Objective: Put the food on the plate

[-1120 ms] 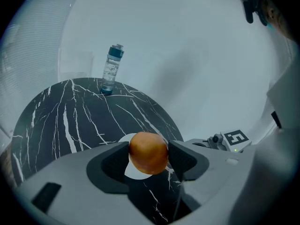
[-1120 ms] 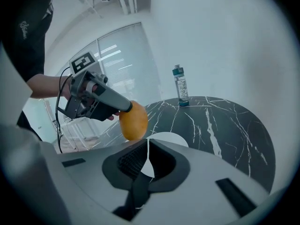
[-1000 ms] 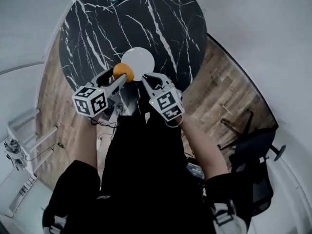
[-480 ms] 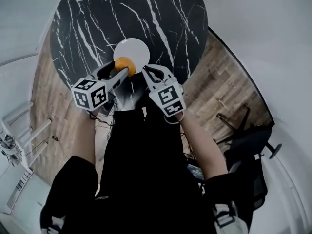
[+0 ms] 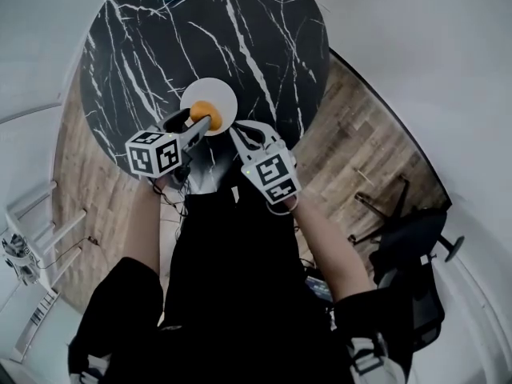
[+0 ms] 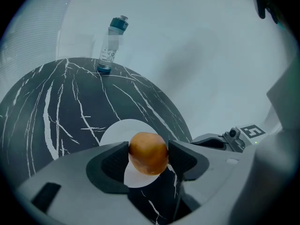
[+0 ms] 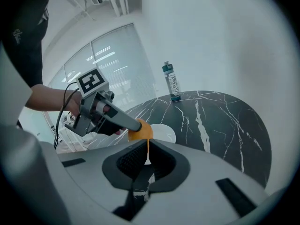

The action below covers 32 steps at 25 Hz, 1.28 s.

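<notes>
Your left gripper (image 5: 198, 121) is clamped on the round orange food (image 6: 148, 153), holding it over the near edge of the white plate (image 6: 115, 131) on the black marble table (image 5: 264, 38). Your right gripper (image 7: 147, 154) hovers just near-right of the plate, jaws pressed together, nothing between them.

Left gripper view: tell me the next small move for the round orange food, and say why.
Probably lower the left gripper towards the white plate. Its jaws are clamped on the round orange food, which hangs over the plate's near part and apparently does not rest on it yet. Releasing from here might let it roll off onto the black marble table.
</notes>
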Available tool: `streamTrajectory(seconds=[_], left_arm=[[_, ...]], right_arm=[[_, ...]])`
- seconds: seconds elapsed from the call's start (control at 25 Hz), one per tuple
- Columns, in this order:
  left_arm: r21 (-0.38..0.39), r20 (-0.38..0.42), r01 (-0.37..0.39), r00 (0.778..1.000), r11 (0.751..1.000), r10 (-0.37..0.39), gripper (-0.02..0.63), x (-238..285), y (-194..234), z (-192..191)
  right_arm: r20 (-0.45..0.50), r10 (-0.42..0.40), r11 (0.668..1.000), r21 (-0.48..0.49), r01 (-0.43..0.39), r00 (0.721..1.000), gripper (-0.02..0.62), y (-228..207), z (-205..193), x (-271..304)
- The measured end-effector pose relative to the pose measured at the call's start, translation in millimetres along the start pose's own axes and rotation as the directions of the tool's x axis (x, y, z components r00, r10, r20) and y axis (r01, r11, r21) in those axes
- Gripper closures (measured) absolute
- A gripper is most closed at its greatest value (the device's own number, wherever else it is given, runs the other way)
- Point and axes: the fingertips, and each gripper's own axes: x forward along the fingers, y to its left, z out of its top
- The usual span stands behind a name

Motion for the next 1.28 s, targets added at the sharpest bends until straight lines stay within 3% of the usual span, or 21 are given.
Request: streamTrajectory(seconds=[0.2,0.56,0.8,1.28], left_arm=[[-0.029,0.01,0.011,1.0,1.0,-0.011,0.347,4,2,5],[-0.013,-0.018,-0.027,0.999,1.0,0.026,0.344,6,2,6],[0.055,-0.034,-0.052,0.998,0.997,0.054,0.334,5,2,12],[-0.012,0.058,-0.063,0.996,0.998,0.063,0.334,-33,0,1]], right_arm=[[0.007,-0.008,1.0,0.01,0.008,1.0,0.591,-5,0,-4],[0.016,0.03,0.999,0.027,-0.031,0.999,0.591,-4,7,-7],[0.028,0.069,0.997,-0.016,-0.069,0.997,0.591,-1,19,-1],[0.074,0.054,0.998,-0.013,-0.054,0.996,0.591,26,41,-15]])
